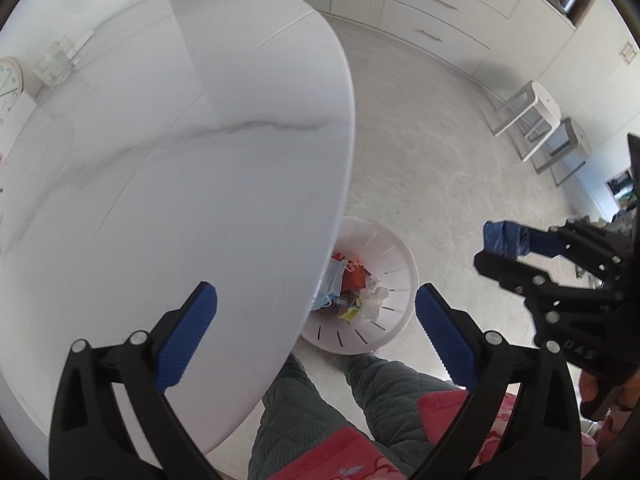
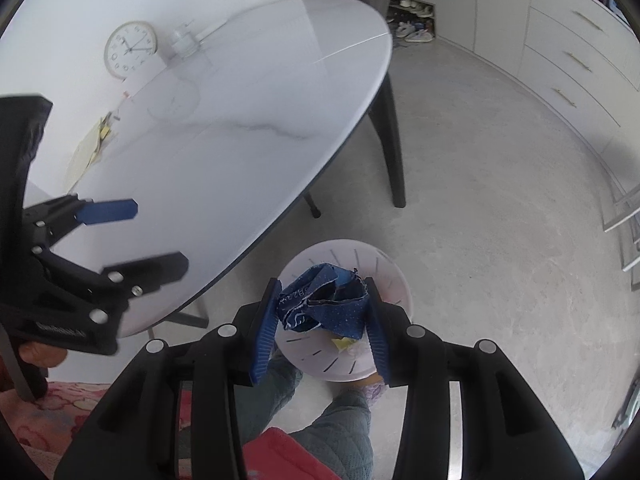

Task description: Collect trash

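1. The right gripper (image 2: 322, 316) pinches a crumpled blue dotted wrapper (image 2: 324, 304) between its pads, directly over the white slotted bin (image 2: 394, 280) on the floor.
2. The wrapper looks light, thin and springy — likely to slip or unfold, so a squeeze across the bunched middle seems safest.
3. The left gripper (image 1: 316, 336) stands wide with nothing between its fingers, above the table (image 1: 180, 160) edge.
4. Both grippers point steeply down; the person's quilted trouser legs (image 1: 380, 384) stand beside the bin, which already holds a face mask (image 1: 334, 284) and scraps.

Home dining area, marble table (image 2: 224, 128), drawers (image 1: 440, 4), shoe shelf (image 2: 412, 20)
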Available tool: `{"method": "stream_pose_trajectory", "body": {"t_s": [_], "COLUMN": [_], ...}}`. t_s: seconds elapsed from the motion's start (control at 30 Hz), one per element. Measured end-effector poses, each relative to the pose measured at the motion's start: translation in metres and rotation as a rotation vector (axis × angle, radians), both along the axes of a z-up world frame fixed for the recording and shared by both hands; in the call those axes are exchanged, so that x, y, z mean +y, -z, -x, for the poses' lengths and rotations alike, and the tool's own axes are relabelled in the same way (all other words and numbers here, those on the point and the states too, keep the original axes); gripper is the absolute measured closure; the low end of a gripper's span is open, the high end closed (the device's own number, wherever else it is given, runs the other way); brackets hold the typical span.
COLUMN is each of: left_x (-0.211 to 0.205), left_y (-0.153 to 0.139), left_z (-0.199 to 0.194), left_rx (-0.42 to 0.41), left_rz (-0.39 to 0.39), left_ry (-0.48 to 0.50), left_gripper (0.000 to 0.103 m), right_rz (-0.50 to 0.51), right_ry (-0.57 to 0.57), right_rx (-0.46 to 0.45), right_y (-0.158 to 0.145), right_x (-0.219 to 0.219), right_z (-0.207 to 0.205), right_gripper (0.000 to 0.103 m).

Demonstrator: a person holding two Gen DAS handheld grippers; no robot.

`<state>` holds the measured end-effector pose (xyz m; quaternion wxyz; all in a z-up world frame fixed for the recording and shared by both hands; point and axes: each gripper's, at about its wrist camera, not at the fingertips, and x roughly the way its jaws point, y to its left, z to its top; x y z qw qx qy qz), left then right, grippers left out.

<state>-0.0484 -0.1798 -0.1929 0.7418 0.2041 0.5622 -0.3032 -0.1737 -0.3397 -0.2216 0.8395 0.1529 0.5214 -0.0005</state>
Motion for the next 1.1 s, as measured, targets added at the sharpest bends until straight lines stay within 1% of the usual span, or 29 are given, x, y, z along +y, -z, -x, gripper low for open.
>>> {"method": "stream_pose_trajectory", "body": {"t_s": [0.03, 0.1, 0.13, 0.17, 0.2, 0.3, 0.37, 0.47, 0.57, 0.63, 0.67, 0.7, 0.73, 0.83, 0.9, 0.97, 1.0, 1.03, 1.1], "left_x": [0.002, 0.009, 0.010, 0.013, 0.012, 0.016, 0.019, 0.022, 0.026, 0.024, 0.026, 0.027, 0.029, 0.035, 0.041, 0.046, 0.048, 0.050, 0.054], "left_y": [0.001, 0.003, 0.004, 0.005, 0.006, 0.008, 0.008, 0.004, -0.009, -0.021, -0.032, -0.040, -0.050, -0.088, -0.119, -0.152, -0.165, -0.179, -0.212], "left_z": [-0.001, -0.004, -0.004, -0.006, -0.006, -0.007, -0.008, -0.011, -0.012, -0.011, -0.011, -0.012, -0.013, -0.018, -0.022, -0.026, -0.027, -0.029, -0.032], "left_rx": [0.000, -0.001, 0.000, 0.003, 0.004, 0.002, -0.003, -0.017, -0.055, -0.101, -0.142, -0.173, -0.202, -0.287, -0.345, -0.401, -0.425, -0.451, -0.515], "left_rz": [-0.002, -0.015, -0.020, -0.025, -0.027, -0.033, -0.033, -0.025, -0.008, -0.004, 0.002, 0.009, 0.017, 0.054, 0.102, 0.150, 0.168, 0.184, 0.223], "left_ry": [-0.009, -0.025, -0.029, -0.036, -0.040, -0.055, -0.065, -0.084, -0.102, -0.116, -0.132, -0.142, -0.151, -0.185, -0.226, -0.265, -0.280, -0.293, -0.309], "left_gripper": [0.008, 0.008, 0.008, 0.008, 0.008, 0.008, 0.008, 0.008, 0.008, 0.008, 0.008, 0.008, 0.008, 0.008, 0.008, 0.008, 0.008, 0.008, 0.008], "right_rz": [0.002, -0.004, -0.003, 0.001, 0.002, -0.021, -0.025, -0.007, 0.005, 0.032, 0.055, 0.076, 0.102, 0.181, 0.211, 0.236, 0.250, 0.259, 0.282], "right_ry": [-0.012, -0.039, -0.047, -0.049, -0.047, -0.028, -0.014, 0.003, 0.022, 0.036, 0.040, 0.042, 0.045, 0.035, 0.025, 0.009, 0.001, -0.005, -0.012], "right_rx": [0.017, 0.059, 0.076, 0.096, 0.116, 0.152, 0.155, 0.132, 0.103, 0.064, 0.037, 0.010, -0.029, -0.162, -0.231, -0.317, -0.361, -0.385, -0.459], "right_y": [0.006, 0.021, 0.027, 0.033, 0.038, 0.048, 0.047, 0.035, 0.019, -0.001, -0.015, -0.028, -0.045, -0.099, -0.127, -0.164, -0.183, -0.194, -0.230], "right_x": [0.004, 0.011, 0.015, 0.018, 0.020, 0.023, 0.023, 0.025, 0.022, 0.022, 0.022, 0.023, 0.025, 0.033, 0.036, 0.039, 0.042, 0.042, 0.044], "right_z": [-0.003, -0.009, -0.011, -0.014, -0.016, -0.022, -0.023, -0.028, -0.032, -0.035, -0.038, -0.039, -0.042, -0.050, -0.055, -0.060, -0.063, -0.066, -0.073], "right_gripper": [0.058, 0.047, 0.044, 0.032, 0.023, 0.017, 0.013, 0.007, 0.007, 0.007, 0.006, 0.003, 0.002, 0.002, 0.002, 0.002, 0.002, 0.002, 0.002]}}
